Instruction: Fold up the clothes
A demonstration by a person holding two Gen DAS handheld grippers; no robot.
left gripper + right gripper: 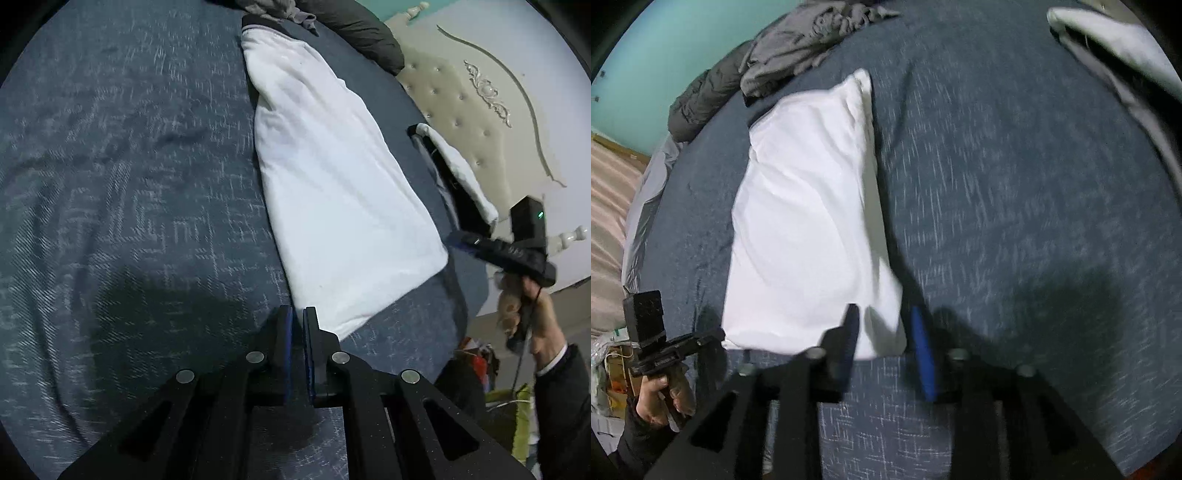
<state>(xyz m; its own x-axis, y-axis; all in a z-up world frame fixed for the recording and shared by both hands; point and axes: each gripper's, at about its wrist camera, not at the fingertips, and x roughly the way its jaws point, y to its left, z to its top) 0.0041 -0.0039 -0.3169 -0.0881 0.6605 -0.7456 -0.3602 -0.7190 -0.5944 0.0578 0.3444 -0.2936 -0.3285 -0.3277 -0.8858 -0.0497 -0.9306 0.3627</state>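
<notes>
Garment plain white, no print. Bedspread navy blue with pale crosshatch flecks. Both grippers black; left gripper and right gripper have blue pads. Crumpled clothes at far edge mid grey, puffy jacket beside them darker charcoal. Wall teal. Headboard cream, button-tufted, grey scroll trim. Green LED on right gripper's black box. Sleeve black, white cuff.
</notes>
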